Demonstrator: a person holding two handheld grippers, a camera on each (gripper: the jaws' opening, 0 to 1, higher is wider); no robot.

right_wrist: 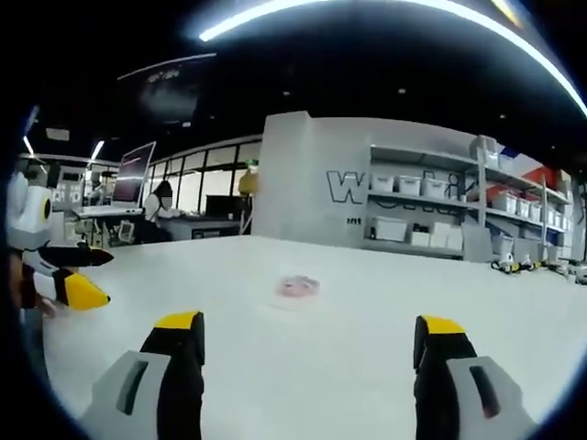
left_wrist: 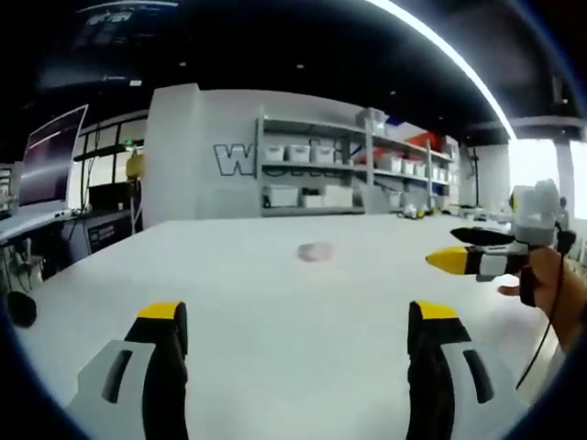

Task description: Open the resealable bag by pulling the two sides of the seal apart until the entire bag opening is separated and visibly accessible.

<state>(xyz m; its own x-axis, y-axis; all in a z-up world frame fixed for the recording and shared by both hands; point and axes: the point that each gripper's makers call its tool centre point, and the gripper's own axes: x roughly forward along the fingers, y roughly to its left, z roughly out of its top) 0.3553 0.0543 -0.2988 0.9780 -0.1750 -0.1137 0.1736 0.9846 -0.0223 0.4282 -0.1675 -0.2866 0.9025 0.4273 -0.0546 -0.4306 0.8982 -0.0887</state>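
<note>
A small clear resealable bag (right_wrist: 295,288) with something pinkish inside lies flat on the white table (right_wrist: 348,367), well ahead of both grippers; in the left gripper view the bag (left_wrist: 315,252) is a pale blur. My left gripper (left_wrist: 298,316) is open over bare table, nothing between its yellow-tipped jaws. My right gripper (right_wrist: 307,325) is open too, wide apart, short of the bag. The right gripper (left_wrist: 459,260) enters the left gripper view from the right, held by a hand. The left gripper (right_wrist: 78,289) shows at the left edge of the right gripper view.
Shelving (left_wrist: 353,165) with white bins stands against a grey wall behind the table. Desks with a monitor (left_wrist: 50,156) are at the left, and a seated person (right_wrist: 163,203) is far off. A cable (left_wrist: 541,344) hangs from the hand at the right.
</note>
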